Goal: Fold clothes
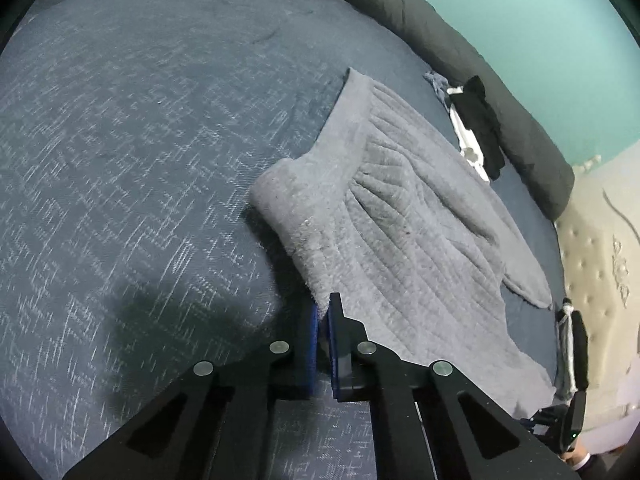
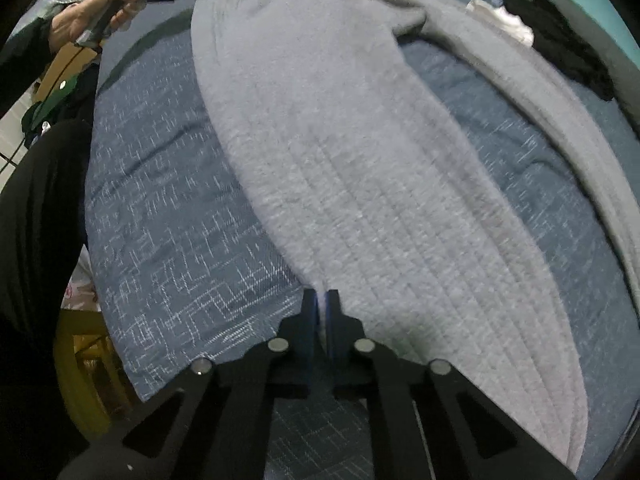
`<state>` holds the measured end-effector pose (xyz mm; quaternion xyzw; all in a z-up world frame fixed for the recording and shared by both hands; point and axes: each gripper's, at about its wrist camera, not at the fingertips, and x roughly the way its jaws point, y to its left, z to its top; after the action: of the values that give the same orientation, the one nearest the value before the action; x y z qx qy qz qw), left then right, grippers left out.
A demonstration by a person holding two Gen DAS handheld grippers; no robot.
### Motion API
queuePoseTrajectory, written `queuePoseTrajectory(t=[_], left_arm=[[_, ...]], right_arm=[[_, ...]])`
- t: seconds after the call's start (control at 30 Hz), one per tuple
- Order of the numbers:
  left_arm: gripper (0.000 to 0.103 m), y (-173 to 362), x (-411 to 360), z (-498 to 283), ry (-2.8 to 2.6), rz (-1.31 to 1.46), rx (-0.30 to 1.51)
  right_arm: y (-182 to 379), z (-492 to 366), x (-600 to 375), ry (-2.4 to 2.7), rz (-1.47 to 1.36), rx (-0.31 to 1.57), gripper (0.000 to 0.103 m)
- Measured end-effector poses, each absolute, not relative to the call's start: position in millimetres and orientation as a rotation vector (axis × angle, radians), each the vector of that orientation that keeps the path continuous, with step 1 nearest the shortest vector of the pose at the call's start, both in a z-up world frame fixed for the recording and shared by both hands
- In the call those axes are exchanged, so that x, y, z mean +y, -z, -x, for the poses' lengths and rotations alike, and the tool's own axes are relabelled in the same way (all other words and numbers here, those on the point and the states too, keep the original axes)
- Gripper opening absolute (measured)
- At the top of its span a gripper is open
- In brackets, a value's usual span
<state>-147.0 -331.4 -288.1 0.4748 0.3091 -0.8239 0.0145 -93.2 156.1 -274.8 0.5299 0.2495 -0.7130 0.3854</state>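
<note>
A fuzzy grey ribbed sweater (image 1: pixel 404 216) lies spread on a blue flecked bedspread (image 1: pixel 132 152), its edge pinched at two points by the closed left gripper (image 1: pixel 323 312) and right gripper (image 2: pixel 321 304).

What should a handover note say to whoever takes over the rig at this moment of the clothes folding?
Left tool: shut on one edge of the grey sweater.
Right tool: shut on the sweater's opposite edge.
Sweater lies spread on the blue bedspread, one sleeve trailing toward the far side. Black and white garments wait by the dark bolster.
Done: both edges gripped.
Left: no fold is visible yet; probably lift and fold the sweater, then the other clothes.
</note>
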Motion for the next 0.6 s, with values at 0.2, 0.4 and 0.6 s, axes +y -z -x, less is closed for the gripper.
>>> queuePoseTrajectory(t=[0.2, 0.4, 0.6], left_arm=[[0.004, 293, -339, 139, 2.557, -1.486, 0.983], [0.004, 300, -338, 138, 2.550, -1.498, 0.976], [0.007, 296, -336, 145, 2.554, -1.476, 0.979]], right_arm=[[274, 87, 160, 1.802, -1.345, 0.597, 0.003], [280, 88, 160, 1.815, -1.356, 0.571, 0.003], [267, 89, 169, 1.867, -1.340, 0.577, 0.010]])
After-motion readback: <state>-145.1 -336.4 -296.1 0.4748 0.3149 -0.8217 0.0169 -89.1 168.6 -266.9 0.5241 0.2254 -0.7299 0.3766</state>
